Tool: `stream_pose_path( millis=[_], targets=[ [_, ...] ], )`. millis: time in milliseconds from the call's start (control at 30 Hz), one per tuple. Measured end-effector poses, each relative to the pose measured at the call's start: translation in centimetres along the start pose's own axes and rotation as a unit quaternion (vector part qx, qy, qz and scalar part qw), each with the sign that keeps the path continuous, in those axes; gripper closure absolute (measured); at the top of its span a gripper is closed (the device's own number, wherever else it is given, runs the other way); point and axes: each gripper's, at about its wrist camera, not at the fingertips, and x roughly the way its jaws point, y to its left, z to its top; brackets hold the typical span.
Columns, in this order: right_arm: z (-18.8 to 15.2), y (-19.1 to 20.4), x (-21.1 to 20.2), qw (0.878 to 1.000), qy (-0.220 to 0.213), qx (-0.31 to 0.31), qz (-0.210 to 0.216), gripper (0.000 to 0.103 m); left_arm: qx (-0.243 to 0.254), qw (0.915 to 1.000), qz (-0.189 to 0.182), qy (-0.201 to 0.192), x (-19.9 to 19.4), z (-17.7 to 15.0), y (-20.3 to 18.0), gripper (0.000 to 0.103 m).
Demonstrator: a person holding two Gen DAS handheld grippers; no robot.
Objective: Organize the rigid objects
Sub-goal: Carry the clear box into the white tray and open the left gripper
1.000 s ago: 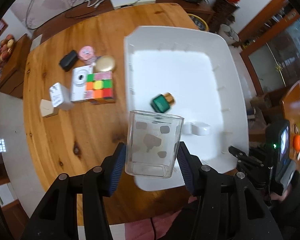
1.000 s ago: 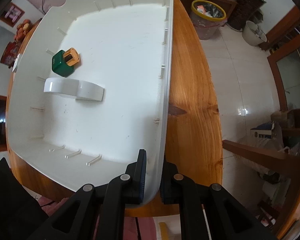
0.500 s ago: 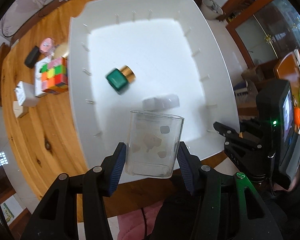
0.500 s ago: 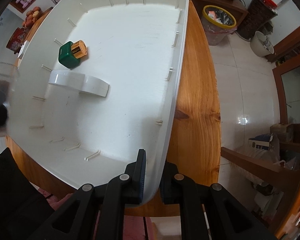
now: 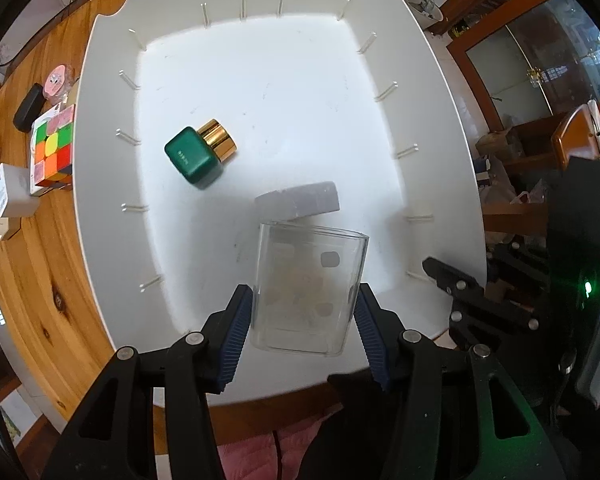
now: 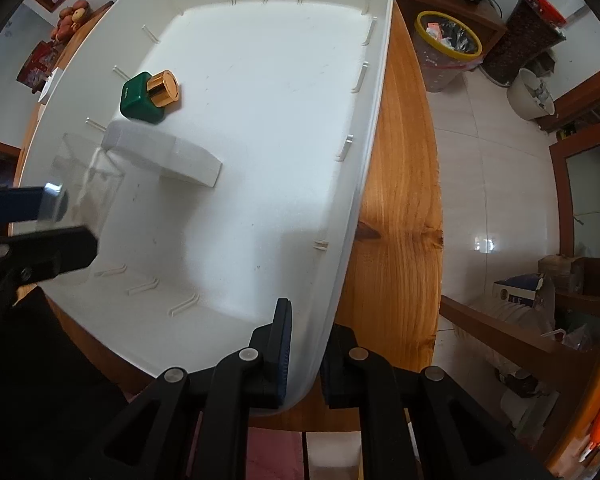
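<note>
Left wrist view shows the left gripper [image 5: 304,320] with its jaws closed on a clear cup [image 5: 308,292], one blue pad on each side wall, holding it upright above the near end of the white bin [image 5: 440,120]. Inside the bin lie a green bottle [image 5: 194,156] with a gold cap and a white block [image 5: 298,202], the block just beyond the cup's rim. On the bench [image 5: 32,264] left of the bin wait a cube [image 5: 52,152], a charger [image 5: 14,192], a black case [image 5: 28,106] and a pink disc [image 5: 58,78].

From the right wrist, the right gripper [image 6: 306,364] has its jaws pinched on the bin's near-right wall [image 6: 364,184], steadying it.

The step in hand looks like placing the cup into the bin. Next it likely needs lowering to the floor, clear of the block, before the jaws part; whether the cup already touches the floor cannot be told.
</note>
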Motion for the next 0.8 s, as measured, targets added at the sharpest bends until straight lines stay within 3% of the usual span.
stream_pose_path(
  millis=[467,533,800],
  targets=[
    [0.9,0.2,0.4,1.0,0.019,0.002,-0.002,0.091,-0.009,0.9994,-0.012,-0.031,-0.7,0.7,1.0,0.044],
    [0.9,0.2,0.5,1.0,0.019,0.003,-0.003,0.091,-0.008,0.999,-0.015,-0.042,-1.0,0.7,1.2,0.037],
    [0.7,0.3,0.5,1.0,0.018,0.009,-0.009,0.091,-0.01,0.9956,-0.025,-0.09,-3.0,0.3,2.3,0.036]
  ],
)
